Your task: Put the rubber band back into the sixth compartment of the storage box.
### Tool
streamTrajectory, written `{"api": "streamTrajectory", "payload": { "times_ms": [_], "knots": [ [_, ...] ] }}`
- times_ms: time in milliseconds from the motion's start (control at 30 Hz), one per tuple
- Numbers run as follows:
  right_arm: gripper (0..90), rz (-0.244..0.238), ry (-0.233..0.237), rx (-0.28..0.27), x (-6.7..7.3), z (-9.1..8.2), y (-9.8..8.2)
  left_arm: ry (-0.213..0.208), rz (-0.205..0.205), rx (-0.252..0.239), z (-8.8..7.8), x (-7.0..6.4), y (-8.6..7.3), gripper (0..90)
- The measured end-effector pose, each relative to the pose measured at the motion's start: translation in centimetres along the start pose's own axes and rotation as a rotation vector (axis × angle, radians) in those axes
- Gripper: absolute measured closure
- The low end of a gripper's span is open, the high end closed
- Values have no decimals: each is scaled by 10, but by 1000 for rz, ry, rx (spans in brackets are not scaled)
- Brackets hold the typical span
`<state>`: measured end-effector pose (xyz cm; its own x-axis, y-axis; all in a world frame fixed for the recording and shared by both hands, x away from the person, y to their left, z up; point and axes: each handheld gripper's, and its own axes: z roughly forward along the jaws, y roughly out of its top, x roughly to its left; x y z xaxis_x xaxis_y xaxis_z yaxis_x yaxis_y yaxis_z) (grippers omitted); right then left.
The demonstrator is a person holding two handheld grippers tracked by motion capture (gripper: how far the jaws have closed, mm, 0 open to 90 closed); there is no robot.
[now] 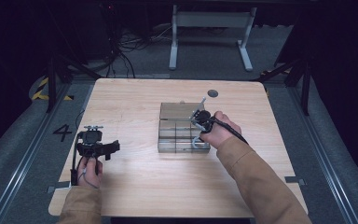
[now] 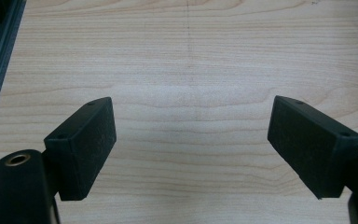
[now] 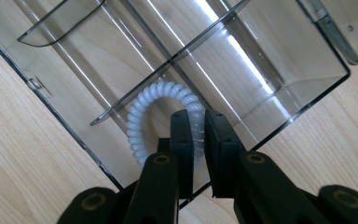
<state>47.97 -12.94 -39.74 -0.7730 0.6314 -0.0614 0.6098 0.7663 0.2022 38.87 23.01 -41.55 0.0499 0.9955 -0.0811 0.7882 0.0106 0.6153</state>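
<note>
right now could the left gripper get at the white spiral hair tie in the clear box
Probably not yet: the right gripper is shut on the hair tie inside the clear box, while the left gripper sits apart over bare table.

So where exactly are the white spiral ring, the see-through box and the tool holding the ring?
white spiral ring (image 3: 142, 109), right gripper view, on the upper left of its coil.
see-through box (image 3: 307, 60), right gripper view, on its clear side wall.
right gripper (image 3: 199, 135), right gripper view, midway between its black fingertips, shut on the ring.
</note>
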Motion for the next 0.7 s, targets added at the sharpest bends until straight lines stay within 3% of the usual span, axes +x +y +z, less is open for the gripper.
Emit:
{"api": "streamTrajectory", "payload": {
  "times_ms": [233,700],
  "knots": [
    [829,-10,-2,13,1,5,0,-1,-1,0,0,0,0,160],
    [709,-30,-10,-33,5,2,-1,-1,-3,1,0,0,0,160]
  ]
}}
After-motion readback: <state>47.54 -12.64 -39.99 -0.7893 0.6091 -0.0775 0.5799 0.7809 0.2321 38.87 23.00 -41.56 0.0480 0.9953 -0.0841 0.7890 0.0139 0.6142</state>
